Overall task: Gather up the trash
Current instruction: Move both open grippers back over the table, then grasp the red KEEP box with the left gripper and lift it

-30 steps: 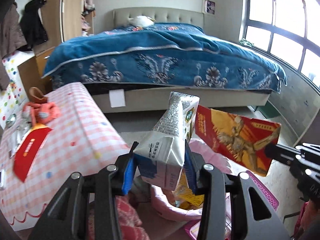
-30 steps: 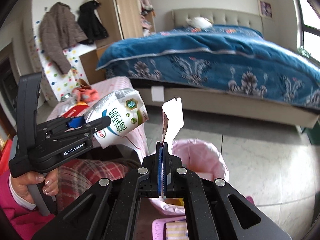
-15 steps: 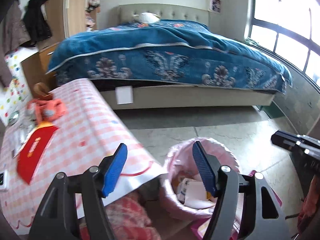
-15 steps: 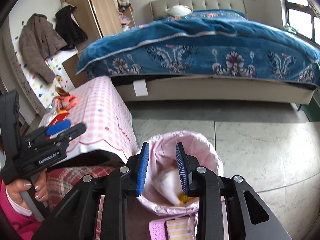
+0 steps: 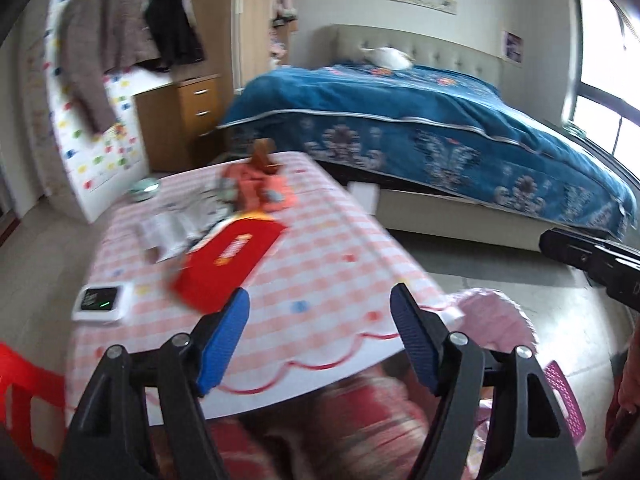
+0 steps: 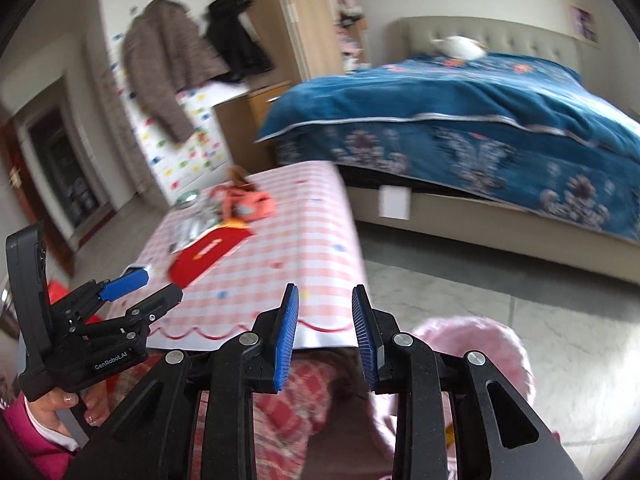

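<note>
"GenRobot.AI" on left tool (image 6: 142, 292) body

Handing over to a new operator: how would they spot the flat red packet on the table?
Find the pink checked table beside the blue bed. Among the clutter on it, the red packet lies flat, nearest the viewer. It is the only bright red, rectangular item.

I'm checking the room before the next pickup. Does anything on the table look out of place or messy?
Yes. The far end of the checked table is cluttered: a flat red packet lies skewed, with crumpled wrappers and an orange heap behind it. Nothing looks spilled. The blur hides finer detail.
</note>
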A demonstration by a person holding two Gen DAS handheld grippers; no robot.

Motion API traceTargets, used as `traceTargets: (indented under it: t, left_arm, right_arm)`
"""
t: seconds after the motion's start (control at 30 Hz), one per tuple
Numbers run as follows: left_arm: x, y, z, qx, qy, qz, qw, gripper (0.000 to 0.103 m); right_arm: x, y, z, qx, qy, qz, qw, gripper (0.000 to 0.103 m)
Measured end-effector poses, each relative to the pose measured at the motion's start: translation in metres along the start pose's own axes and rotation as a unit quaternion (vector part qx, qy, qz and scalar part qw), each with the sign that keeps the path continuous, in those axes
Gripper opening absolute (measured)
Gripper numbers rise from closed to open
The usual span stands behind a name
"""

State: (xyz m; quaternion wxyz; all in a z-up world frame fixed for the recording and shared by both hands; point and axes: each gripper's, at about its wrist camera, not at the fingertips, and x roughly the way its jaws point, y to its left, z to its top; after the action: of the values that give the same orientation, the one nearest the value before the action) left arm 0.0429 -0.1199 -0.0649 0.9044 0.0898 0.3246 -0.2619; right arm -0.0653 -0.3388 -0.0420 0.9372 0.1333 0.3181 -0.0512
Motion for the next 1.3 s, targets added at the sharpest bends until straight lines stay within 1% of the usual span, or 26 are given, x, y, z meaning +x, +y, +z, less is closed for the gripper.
traceTargets:
  t: [0.07, 0.17, 0.27, 0.33, 0.37, 0.4, 0.47, 0.5, 0.53, 0.6, 0.7, 0.83, 0.97, 1.0, 1.07, 1.17, 1.2, 1.23, 1.3]
  left_arm:
    - [-0.002, 0.018, -0.002, -0.01, 0.0, 0.017, 0.9998, 0.072]
    - [-0.001, 0.046, -0.005, -0.025, 0.001, 0.046, 0.9986, 0.073]
    - [0.006, 0.075, -0.006, -0.048, 0.008, 0.066, 0.9966, 0.08]
    - [0.011, 0.088, -0.007, -0.057, 0.013, 0.078, 0.9952, 0.084]
    - [0.016, 0.094, -0.007, -0.06, 0.015, 0.082, 0.9948, 0.089]
    - [0.024, 0.1, -0.006, -0.06, 0.022, 0.083, 0.9945, 0.092]
    - [0.038, 0.104, -0.005, -0.055, 0.033, 0.087, 0.9942, 0.094]
    - [0.043, 0.106, -0.005, -0.052, 0.038, 0.085, 0.9943, 0.096]
    - [0.052, 0.107, -0.004, -0.049, 0.043, 0.083, 0.9945, 0.096]
    - [0.067, 0.108, -0.003, -0.043, 0.053, 0.078, 0.9946, 0.096]
    - [0.091, 0.106, 0.001, -0.028, 0.071, 0.074, 0.9943, 0.096]
    - [0.117, 0.093, 0.004, 0.003, 0.088, 0.063, 0.9942, 0.096]
    - [0.138, 0.088, 0.005, 0.023, 0.107, 0.064, 0.9919, 0.096]
    - [0.143, 0.089, 0.006, 0.025, 0.111, 0.064, 0.9914, 0.096]
    - [0.148, 0.092, 0.009, 0.021, 0.111, 0.053, 0.9922, 0.096]
    - [0.156, 0.098, 0.013, 0.003, 0.121, 0.024, 0.9924, 0.096]
    - [0.157, 0.098, 0.014, 0.005, 0.124, 0.022, 0.992, 0.096]
    - [0.158, 0.096, 0.015, 0.012, 0.125, 0.019, 0.992, 0.094]
    - [0.155, 0.092, 0.015, 0.019, 0.123, 0.013, 0.9921, 0.081]
  right_arm:
    - [0.013, 0.023, 0.009, -0.026, 0.01, 0.016, 0.999, 0.03]
    - [0.026, 0.045, 0.015, -0.047, 0.017, 0.026, 0.998, 0.03]
    - [0.042, 0.069, 0.022, -0.07, 0.028, 0.037, 0.996, 0.03]
    - [0.057, 0.082, 0.025, -0.084, 0.036, 0.043, 0.995, 0.03]
    - [0.06, 0.086, 0.026, -0.087, 0.037, 0.043, 0.995, 0.03]
    - [0.072, 0.091, 0.028, -0.092, 0.042, 0.044, 0.994, 0.031]
    - [0.079, 0.098, 0.029, -0.094, 0.046, 0.045, 0.994, 0.033]
    - [0.087, 0.101, 0.03, -0.093, 0.049, 0.046, 0.993, 0.036]
    - [0.096, 0.104, 0.032, -0.094, 0.052, 0.045, 0.993, 0.039]
    - [0.112, 0.105, 0.034, -0.093, 0.059, 0.04, 0.993, 0.05]
    - [0.129, 0.1, 0.035, -0.084, 0.069, 0.038, 0.993, 0.054]
    - [0.144, 0.09, 0.037, -0.074, 0.074, 0.034, 0.994, 0.057]
    - [0.155, 0.08, 0.039, -0.063, 0.078, 0.032, 0.994, 0.057]
    - [0.157, 0.077, 0.039, -0.061, 0.078, 0.031, 0.995, 0.057]
    - [0.161, 0.072, 0.039, -0.056, 0.079, 0.031, 0.995, 0.057]
    - [0.165, 0.065, 0.04, -0.049, 0.081, 0.032, 0.995, 0.057]
    - [0.165, 0.063, 0.039, -0.046, 0.082, 0.033, 0.995, 0.057]
    - [0.165, 0.062, 0.039, -0.045, 0.082, 0.033, 0.995, 0.057]
    - [0.164, 0.061, 0.038, -0.043, 0.082, 0.033, 0.995, 0.057]
